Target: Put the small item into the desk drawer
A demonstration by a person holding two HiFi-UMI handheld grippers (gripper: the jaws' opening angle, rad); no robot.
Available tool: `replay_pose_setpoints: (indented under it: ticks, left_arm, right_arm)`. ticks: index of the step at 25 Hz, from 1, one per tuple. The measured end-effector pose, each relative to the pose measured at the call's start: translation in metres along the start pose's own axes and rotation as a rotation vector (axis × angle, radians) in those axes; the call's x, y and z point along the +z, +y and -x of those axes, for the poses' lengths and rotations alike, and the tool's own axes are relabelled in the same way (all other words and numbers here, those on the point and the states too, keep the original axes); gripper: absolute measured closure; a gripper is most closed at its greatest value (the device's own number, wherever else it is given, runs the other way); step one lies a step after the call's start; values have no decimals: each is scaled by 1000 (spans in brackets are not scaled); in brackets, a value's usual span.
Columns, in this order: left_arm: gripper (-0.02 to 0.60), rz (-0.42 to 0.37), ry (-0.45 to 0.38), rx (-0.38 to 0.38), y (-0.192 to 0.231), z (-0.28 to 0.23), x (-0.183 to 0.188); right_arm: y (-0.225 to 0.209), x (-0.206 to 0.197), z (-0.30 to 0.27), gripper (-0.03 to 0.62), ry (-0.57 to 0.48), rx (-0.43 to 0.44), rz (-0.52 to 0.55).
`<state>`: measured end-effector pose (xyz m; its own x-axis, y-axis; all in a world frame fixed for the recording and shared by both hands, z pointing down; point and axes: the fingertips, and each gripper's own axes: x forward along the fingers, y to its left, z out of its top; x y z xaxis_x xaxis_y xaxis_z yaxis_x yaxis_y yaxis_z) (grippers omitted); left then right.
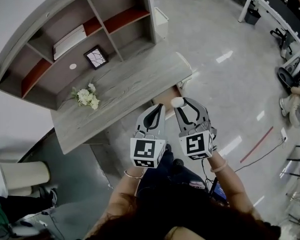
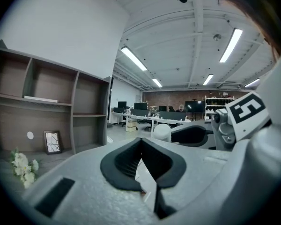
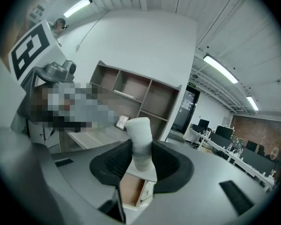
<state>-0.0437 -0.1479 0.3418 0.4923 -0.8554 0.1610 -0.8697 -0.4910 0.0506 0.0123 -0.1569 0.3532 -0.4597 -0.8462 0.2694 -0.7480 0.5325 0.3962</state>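
The small item (image 1: 178, 102) is a white rounded cylinder, and my right gripper (image 1: 182, 103) is shut on it, with its top sticking out past the fingertips. In the right gripper view the small item (image 3: 140, 142) stands upright between the black pads of the right gripper (image 3: 141, 149). Below it shows the open desk drawer (image 3: 131, 193) with its brown wooden inside. From the head, the drawer (image 1: 166, 95) peeks out under the front edge of the grey desk (image 1: 125, 91). My left gripper (image 1: 158, 107) hangs just left of the right one, shut and holding nothing; the left gripper (image 2: 141, 142) has its tips together.
A shelf hutch (image 1: 65, 29) rises at the desk's back, holding a white book (image 1: 69, 40) and a small picture frame (image 1: 96, 57). White flowers (image 1: 86, 96) lie on the desktop. A white bin (image 1: 161, 21) stands beside the desk. Office desks (image 1: 280, 14) line the far right.
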Motion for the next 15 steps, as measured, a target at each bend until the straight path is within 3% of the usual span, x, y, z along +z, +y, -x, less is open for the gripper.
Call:
replay_pose_setpoints:
  ticks: [9,15]
  left_arm:
    - [566,26,33,-45,34,-35,-32]
    - [566,63,52,-33,49,-56,-55]
  right_arm:
    - [-1,-32,-55,474,87,6,51]
    - [4,-58,-84,474,124,55,101]
